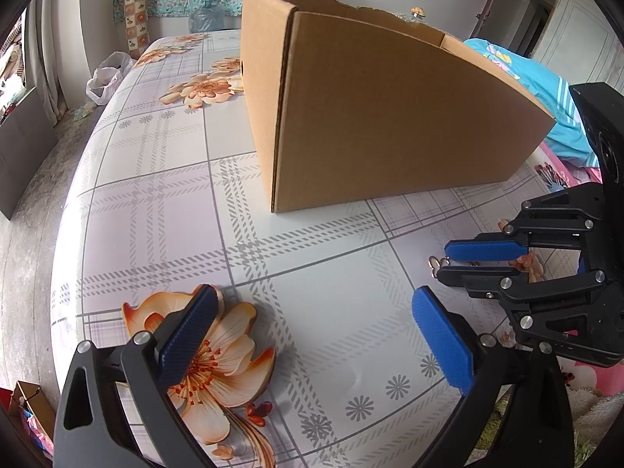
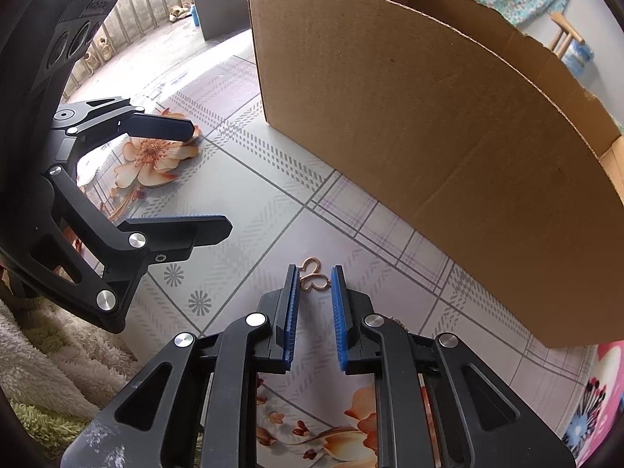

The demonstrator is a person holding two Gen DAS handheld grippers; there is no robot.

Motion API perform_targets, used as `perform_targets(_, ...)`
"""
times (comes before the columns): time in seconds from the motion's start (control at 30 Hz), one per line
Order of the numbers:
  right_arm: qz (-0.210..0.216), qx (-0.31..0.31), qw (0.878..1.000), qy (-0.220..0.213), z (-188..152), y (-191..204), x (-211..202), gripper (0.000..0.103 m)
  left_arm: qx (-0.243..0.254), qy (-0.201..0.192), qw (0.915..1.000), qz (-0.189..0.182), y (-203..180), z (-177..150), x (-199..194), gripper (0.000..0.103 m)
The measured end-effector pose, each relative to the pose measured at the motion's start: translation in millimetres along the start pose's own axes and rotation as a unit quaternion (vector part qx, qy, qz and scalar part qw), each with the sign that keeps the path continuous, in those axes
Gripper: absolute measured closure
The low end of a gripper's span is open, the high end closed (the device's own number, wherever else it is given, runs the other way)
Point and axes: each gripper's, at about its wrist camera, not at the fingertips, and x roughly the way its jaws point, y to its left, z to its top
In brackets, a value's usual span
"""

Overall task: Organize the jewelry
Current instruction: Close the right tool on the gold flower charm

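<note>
On the table [image 1: 163, 195], covered in a plaid and flower-print cloth, a tall cardboard box [image 1: 390, 117] is standing with its top open, its plain brown wall facing both tongs. Just in front of that wall, a small gold-coloured piece of jewelry [image 2: 313, 276], made of looping wire shapes with a bit of fine chain trailing off it, is lying flat on the cloth.

The right gripper [image 2: 315, 284] is sitting low over the table with its two blue-padded fingers set narrowly apart, one on either side of the jewelry. The pads are not pressing on it; a sliver of cloth is showing between the metal and each pad, so the tongs are parted around the piece rather than clamped. From the left wrist view, the same gripper [image 1: 444, 260] is showing side-on, and the gold loops [image 1: 438, 263] are poking out past its tips.

The left gripper [image 1: 312, 308] is hovering to the left of the right one, its fingers spread wide and holding nothing, with a printed orange flower [image 1: 218, 355] on the cloth under its left finger. In the right wrist view it [image 2: 212, 179] is showing at the left edge, jaws likewise wide.

A cream fluffy towel [image 2: 43, 355] is lying at the near edge of the table, beneath the left gripper's body.
</note>
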Motion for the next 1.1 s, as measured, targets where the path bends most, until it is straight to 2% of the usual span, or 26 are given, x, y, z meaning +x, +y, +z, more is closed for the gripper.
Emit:
perform_targets(0.1,0.002,0.009,1.000,0.004,-0.2,1.1,-0.5,0.088,-0.001,0.000,1.0000,-0.001,0.0,0.2,0.0,0.005)
perform_targets(0.13,0.006,0.014,1.000,0.004,-0.5,2.4,-1.2,0.085,-0.002,-0.001,1.0000,-0.001,0.2,0.1,0.0,0.005)
perform_targets(0.2,0.008,0.022,1.000,0.004,-0.2,5.4,-1.7,0.073,-0.002,-0.001,1.0000,0.000,0.0,0.5,0.1,0.005)
perform_targets(0.23,0.008,0.024,1.000,0.003,-0.3,7.5,-2.1,0.071,-0.001,-0.001,1.0000,0.000,0.0,0.6,0.1,0.005)
perform_targets(0.33,-0.007,0.028,1.000,0.006,-1.5,15.7,0.0,0.072,-0.003,-0.003,1.0000,-0.002,0.3,1.3,-0.3,0.005)
perform_targets(0.43,-0.004,0.049,0.999,0.009,-1.1,13.8,-2.4,0.072,-0.007,-0.003,0.9999,-0.007,2.1,0.9,-1.4,0.005)
perform_targets(0.7,-0.005,0.051,0.999,0.010,-2.4,14.5,-2.8,0.088,-0.011,-0.004,0.9999,-0.011,4.0,1.5,-2.5,0.005)
perform_targets(1.1,-0.005,0.045,0.999,0.011,-5.8,8.2,-8.4,0.089,-0.012,-0.005,0.9998,-0.013,6.9,1.4,-3.8,0.005)
